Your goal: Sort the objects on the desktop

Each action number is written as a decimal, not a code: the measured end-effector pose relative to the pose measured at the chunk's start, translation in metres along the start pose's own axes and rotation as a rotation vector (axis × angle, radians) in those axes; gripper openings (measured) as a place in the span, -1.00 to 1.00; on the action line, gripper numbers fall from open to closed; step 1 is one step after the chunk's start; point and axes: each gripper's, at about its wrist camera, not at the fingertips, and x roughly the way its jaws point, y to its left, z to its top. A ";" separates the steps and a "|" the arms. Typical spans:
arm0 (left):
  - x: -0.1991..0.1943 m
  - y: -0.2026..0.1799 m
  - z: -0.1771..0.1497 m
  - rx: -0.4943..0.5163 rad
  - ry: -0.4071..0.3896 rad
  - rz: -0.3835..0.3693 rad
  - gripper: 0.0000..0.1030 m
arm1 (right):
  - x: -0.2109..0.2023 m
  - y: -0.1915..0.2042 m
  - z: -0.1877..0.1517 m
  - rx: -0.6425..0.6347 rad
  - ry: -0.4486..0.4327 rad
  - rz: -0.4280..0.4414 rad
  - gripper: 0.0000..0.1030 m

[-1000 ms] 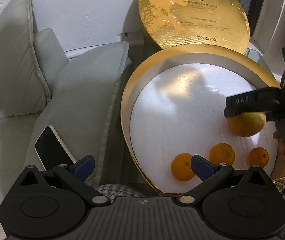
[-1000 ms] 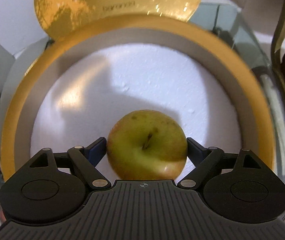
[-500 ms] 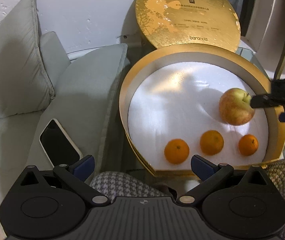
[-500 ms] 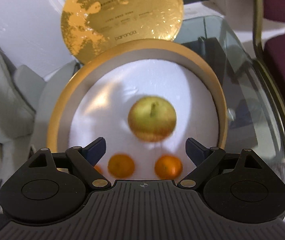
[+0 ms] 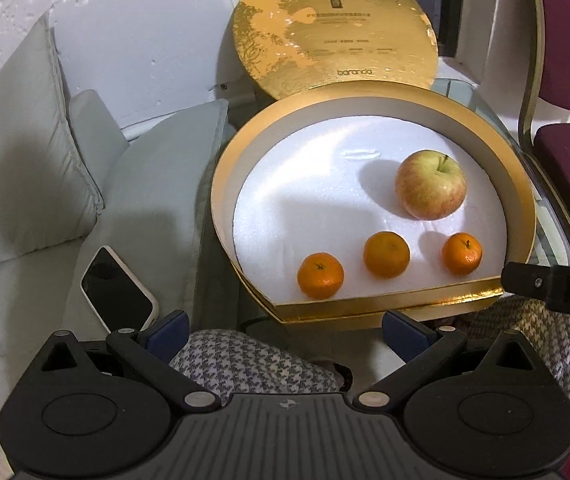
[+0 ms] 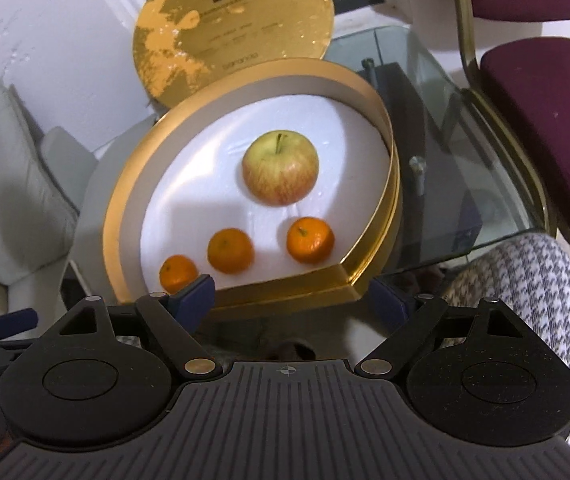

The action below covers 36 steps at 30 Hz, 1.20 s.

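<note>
A round gold box [image 5: 225, 184] [image 6: 113, 200] with a white foam floor holds a yellow-red apple [image 5: 430, 184] [image 6: 280, 172] and three small oranges [image 5: 386, 254] [image 6: 230, 250] in a row along its near side. My left gripper [image 5: 285, 330] hangs open in front of the box, above a checked trouser knee. My right gripper [image 6: 291, 300] is also open and empty, pulled back just short of the box's near edge; its black body [image 5: 553, 286] shows at the right of the left wrist view.
The gold lid [image 5: 335, 28] leans upright behind the box. The box sits on a glass table [image 6: 433, 128]. A phone [image 5: 119, 288] lies on grey cushions [image 5: 25, 168] at the left. A maroon chair [image 6: 545, 112] stands at the right. A person's checked trouser legs [image 6: 525, 280] are below.
My right gripper opened and left the apple on the foam, then drew back out of the box. Both grippers have pulled back and up from the box.
</note>
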 end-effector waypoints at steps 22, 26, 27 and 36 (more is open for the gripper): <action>-0.050 -0.020 -0.032 0.031 -0.084 0.038 0.99 | -0.047 -0.011 -0.033 -0.018 -0.077 0.038 0.73; -0.058 -0.022 -0.041 0.024 -0.100 0.028 0.99 | -0.055 -0.010 -0.040 -0.032 -0.094 0.036 0.73; -0.059 -0.023 -0.043 0.025 -0.102 0.025 0.99 | -0.057 -0.011 -0.042 -0.031 -0.097 0.035 0.74; -0.071 -0.027 -0.061 0.024 -0.137 0.000 0.99 | -0.077 -0.016 -0.060 -0.020 -0.133 0.012 0.74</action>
